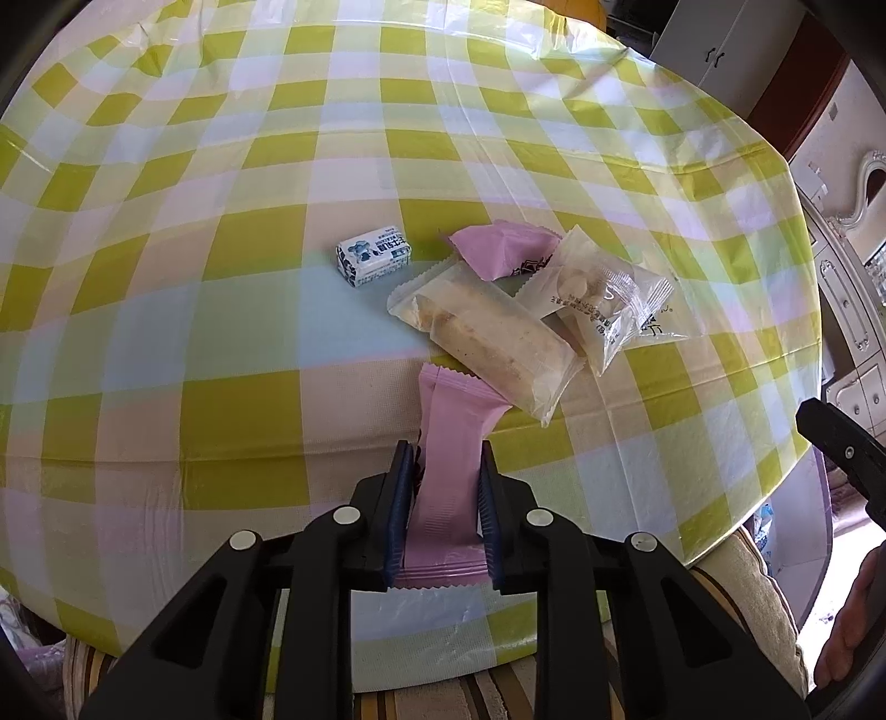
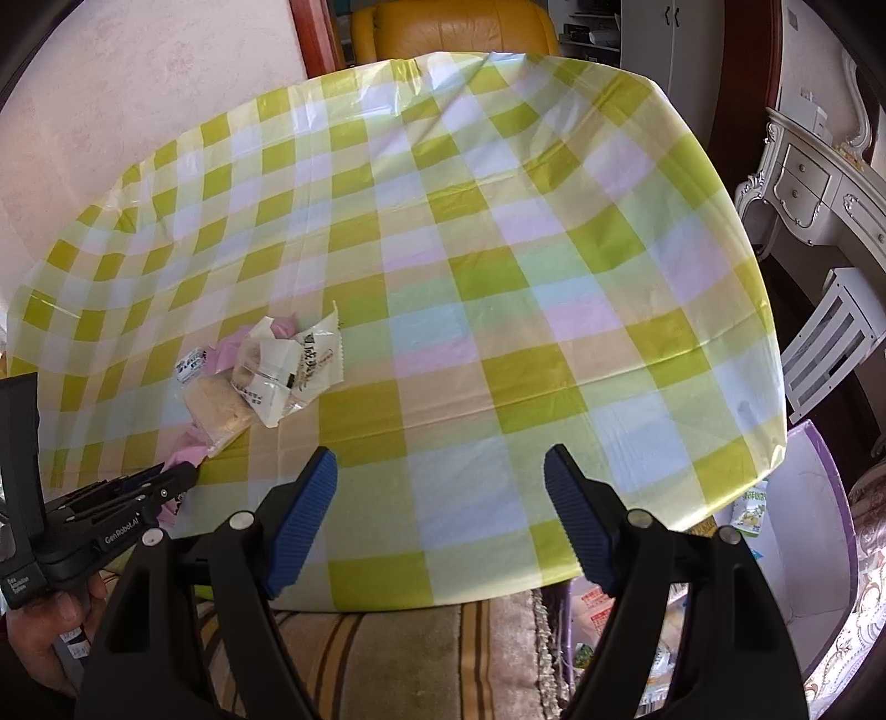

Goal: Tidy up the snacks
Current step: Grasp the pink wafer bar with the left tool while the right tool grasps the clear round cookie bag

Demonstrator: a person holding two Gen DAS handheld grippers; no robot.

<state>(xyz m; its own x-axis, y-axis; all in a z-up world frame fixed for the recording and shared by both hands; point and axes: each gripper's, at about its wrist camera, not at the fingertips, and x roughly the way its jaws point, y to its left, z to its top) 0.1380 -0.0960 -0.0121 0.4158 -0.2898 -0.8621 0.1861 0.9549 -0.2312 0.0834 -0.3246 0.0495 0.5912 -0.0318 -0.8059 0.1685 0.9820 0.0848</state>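
My left gripper (image 1: 446, 451) is shut on a long pink snack packet (image 1: 448, 443), whose far end rests against the snack pile on the checked tablecloth (image 1: 221, 166). The pile holds a clear packet with a beige bar (image 1: 487, 338), a clear packet of round biscuits (image 1: 603, 293), another pink packet (image 1: 498, 249) and a small blue-and-white packet (image 1: 374, 261) apart to the left. My right gripper (image 2: 440, 459) is open and empty over the table's near edge. The pile (image 2: 266, 371) and the left gripper (image 2: 183, 473) show at its left.
A purple box (image 2: 797, 543) with snack packets inside stands below the table's right edge. A striped cushion (image 2: 415, 653) lies under the near edge. White furniture (image 2: 814, 188) is at the right and a yellow chair (image 2: 454, 27) behind the table.
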